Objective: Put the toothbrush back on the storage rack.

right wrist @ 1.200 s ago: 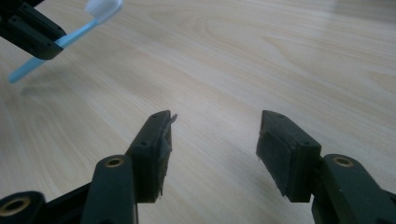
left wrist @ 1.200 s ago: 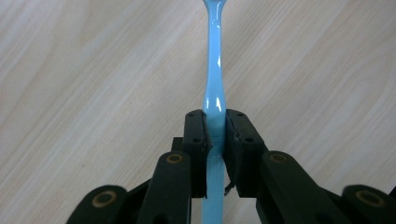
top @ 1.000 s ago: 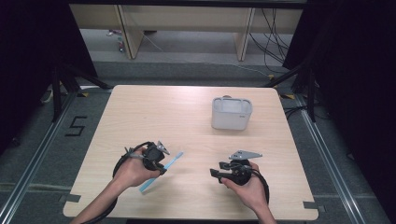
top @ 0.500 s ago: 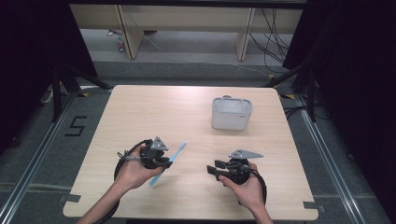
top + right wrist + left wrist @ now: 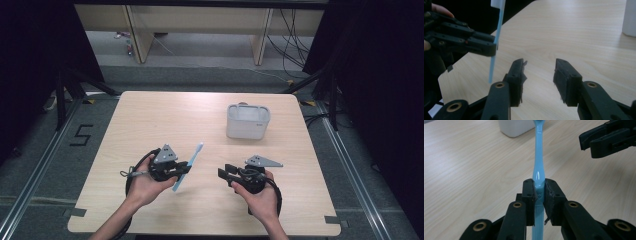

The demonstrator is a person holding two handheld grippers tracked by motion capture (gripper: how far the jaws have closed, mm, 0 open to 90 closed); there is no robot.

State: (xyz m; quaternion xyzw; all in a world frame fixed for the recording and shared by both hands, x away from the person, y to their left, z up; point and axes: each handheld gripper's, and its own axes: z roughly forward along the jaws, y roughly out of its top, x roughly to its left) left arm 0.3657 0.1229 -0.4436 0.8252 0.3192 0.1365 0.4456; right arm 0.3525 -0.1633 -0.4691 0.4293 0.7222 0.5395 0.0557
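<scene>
Count on the table [image 5: 150, 120]: one light-blue toothbrush [image 5: 188, 165], one white rectangular container [image 5: 248, 121], two hand-held grippers, one per hand. Two black cables, one trailing from each gripper.

Left gripper [image 5: 183, 170]: jaws closed tight on the toothbrush handle, roughly at the handle's middle. In the left gripper view the pads [image 5: 548, 195] press both flanks of the blue handle [image 5: 538, 173], just below its narrow waist; the ribbed lower handle runs down between the jaw arms. The brush is lifted clear of the wood, its head end pointing away from the person toward the container [image 5: 517, 127], its tail end pointing back toward the near table edge. In the high view it reads as a diagonal, head up and to the right.

Left hand [image 5: 145, 182]: wrapped under the gripper body, forearm entering from the bottom edge, gripper aimed to the person's right, grey plate on top.

Right gripper [image 5: 223, 173]: jaws apart by a moderate gap, nothing between them. In the right gripper view the pads [image 5: 565, 78] face bare wood; the left gripper [image 5: 492, 50] and the blue brush [image 5: 495, 47] sit ahead and to the side, not touching.

Right hand [image 5: 257, 192]: grips from below, gripper aimed to the person's left, toward the other gripper. The two jaw tips are near, with a gap.

Container: upright, far right part of the table, well apart from both grippers.
</scene>
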